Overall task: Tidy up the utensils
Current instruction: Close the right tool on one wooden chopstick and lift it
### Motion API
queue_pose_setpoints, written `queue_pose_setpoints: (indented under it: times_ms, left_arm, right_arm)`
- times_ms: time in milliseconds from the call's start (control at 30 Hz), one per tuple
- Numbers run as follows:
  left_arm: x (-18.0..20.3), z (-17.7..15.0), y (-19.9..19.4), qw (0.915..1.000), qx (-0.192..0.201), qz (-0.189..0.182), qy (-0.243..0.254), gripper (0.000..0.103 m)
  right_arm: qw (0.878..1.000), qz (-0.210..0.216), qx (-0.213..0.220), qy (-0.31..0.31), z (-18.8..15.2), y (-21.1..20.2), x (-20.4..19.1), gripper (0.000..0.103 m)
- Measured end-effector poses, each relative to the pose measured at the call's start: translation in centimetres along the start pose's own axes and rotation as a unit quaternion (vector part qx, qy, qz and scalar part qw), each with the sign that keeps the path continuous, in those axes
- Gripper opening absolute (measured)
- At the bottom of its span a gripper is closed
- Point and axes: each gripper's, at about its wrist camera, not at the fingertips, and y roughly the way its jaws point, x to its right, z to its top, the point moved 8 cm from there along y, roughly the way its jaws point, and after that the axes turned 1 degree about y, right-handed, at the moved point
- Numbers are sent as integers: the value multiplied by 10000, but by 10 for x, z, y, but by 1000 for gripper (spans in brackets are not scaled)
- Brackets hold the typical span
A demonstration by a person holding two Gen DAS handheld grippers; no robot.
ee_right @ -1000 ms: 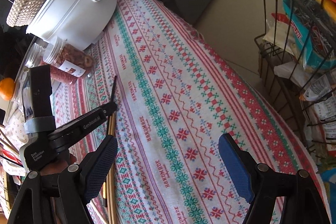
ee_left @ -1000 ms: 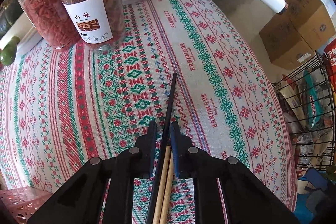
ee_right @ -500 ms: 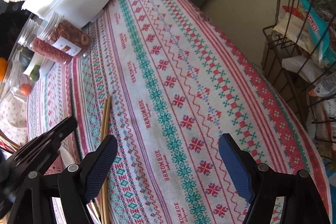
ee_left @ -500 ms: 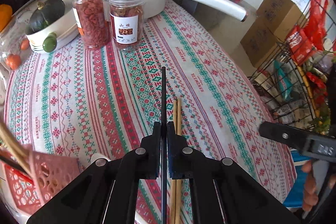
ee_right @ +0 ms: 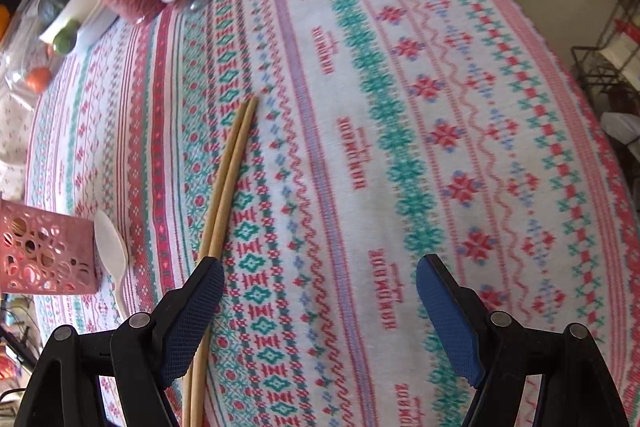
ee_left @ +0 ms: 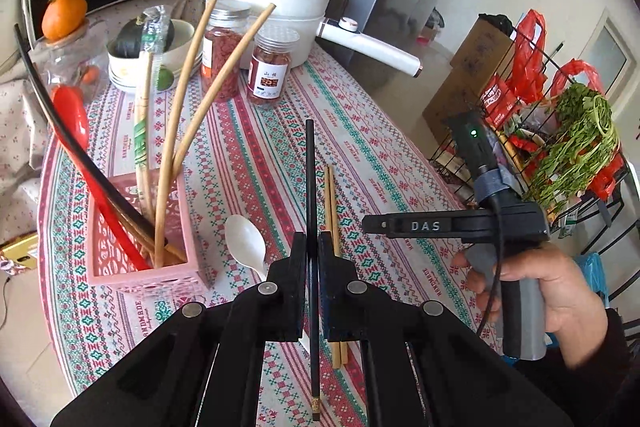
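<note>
Left tool (ee_left: 311, 259) clamping 1 black chopstick (ee_left: 310, 187), lifting right of pink holder (ee_left: 120, 267); next: tipping into holder. Right tool (ee_right: 320, 291) gaping empty, nearing 2 wooden chopsticks (ee_right: 228, 163) lying right of holder.

White pot (ee_left: 280, 7) and two jars (ee_left: 272, 67) on patterned tablecloth (ee_left: 380, 155)

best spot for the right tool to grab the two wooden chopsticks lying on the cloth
Probably mid-length, from above, with the right tool open across them. The wooden chopsticks lie flat and touching on the tablecloth, so one pinch takes both; the white spoon lies clear to their left.
</note>
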Motion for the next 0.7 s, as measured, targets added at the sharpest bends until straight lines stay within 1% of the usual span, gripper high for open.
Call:
queue_pose_setpoints:
  times_ms: [167, 433, 600, 700]
  left_arm:
    - [-14, -7, -5, 10000, -37, -2, -49, 6]
    - [-22, -10, -2, 9999, -100, -23, -57, 6]
    - [-22, -10, -1, 9999, -113, -26, -59, 6]
    - [-24, -10, 0, 9999, -127, -15, -85, 6]
  right_arm:
    - [9993, -272, -89, -258, -2, 17, -13, 83]
    - [9958, -746, 27, -534, -3, 24, -22, 83]
    - [9962, -689, 10, -532, -6, 29, -34, 83]
    - [9949, -760, 36, -665, -9, 33, -43, 83]
